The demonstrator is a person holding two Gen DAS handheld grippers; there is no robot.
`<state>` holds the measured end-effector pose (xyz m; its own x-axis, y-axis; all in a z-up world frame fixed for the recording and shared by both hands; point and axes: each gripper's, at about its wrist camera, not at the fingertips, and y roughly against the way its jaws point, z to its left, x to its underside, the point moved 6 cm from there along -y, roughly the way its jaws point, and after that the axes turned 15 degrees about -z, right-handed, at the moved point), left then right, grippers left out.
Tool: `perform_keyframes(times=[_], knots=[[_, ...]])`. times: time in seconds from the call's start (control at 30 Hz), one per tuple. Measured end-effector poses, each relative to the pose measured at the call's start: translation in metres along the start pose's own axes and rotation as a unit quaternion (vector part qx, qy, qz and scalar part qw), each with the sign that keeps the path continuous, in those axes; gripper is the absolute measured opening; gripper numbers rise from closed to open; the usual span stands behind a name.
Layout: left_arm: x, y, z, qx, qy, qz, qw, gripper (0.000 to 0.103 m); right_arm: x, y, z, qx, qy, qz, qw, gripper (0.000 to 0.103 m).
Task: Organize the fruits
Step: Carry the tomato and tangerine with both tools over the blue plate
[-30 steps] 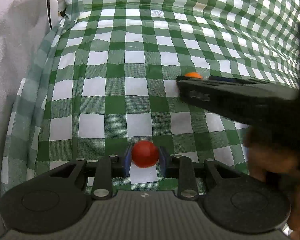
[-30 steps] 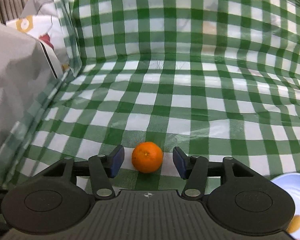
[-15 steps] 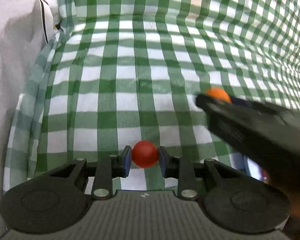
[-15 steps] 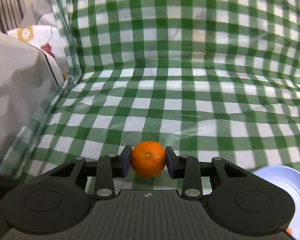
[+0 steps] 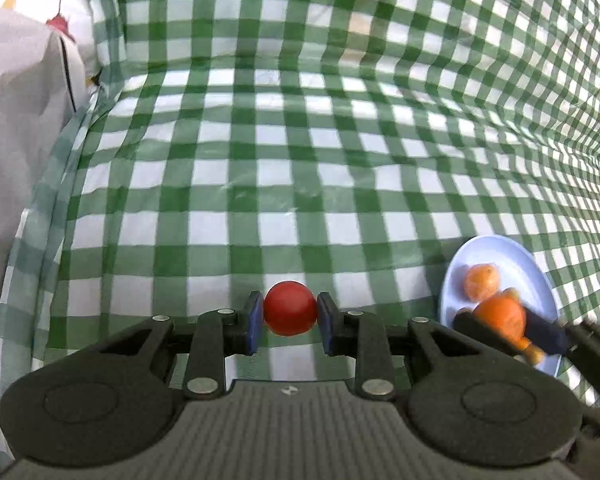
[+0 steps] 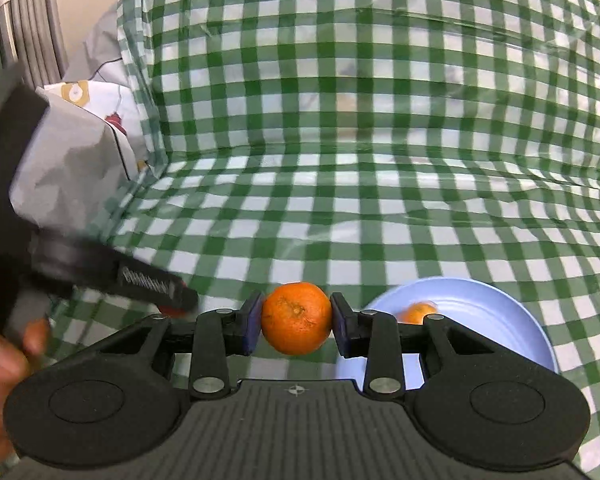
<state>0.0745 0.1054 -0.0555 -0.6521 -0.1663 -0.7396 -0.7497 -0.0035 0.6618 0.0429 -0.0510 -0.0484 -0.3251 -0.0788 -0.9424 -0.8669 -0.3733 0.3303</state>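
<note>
Your left gripper is closed on the red tomato; it is probably soft, so squeeze gently. Your right gripper clamps the mandarin beside the blue plate.

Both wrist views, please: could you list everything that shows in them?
tomato: 1, red, in the left gripper
held mandarin: 1, orange, in the right gripper
plated mandarin: 1, orange, on the plate
plate: 1, pale blue, on the cloth, right
tablecloth: 1, green-white check, under everything
bag: 1, grey, left edge
left gripper: shut on tomato
right gripper: shut on held mandarin
hand: 1, lower left of right view
</note>
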Motion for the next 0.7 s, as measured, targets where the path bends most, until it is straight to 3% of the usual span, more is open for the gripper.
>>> perform_keyframes(times=[0.17,0.47,0.7], knots=[[-0.005,0.001,-0.029,-0.007,-0.005,-0.023,0.9997,0.031,0.011,0.014,-0.022,0.011,-0.010,0.002,1.000,0.037],[-0.008,0.004,-0.069,-0.009,-0.014,-0.051,0.9986,0.031,-0.031,0.064,-0.056,0.038,-0.026,-0.057,0.997,0.037],[-0.009,-0.001,-0.069,-0.024,-0.021,-0.054,0.9980,0.031,-0.022,0.050,-0.075,0.038,-0.041,-0.045,0.997,0.037]])
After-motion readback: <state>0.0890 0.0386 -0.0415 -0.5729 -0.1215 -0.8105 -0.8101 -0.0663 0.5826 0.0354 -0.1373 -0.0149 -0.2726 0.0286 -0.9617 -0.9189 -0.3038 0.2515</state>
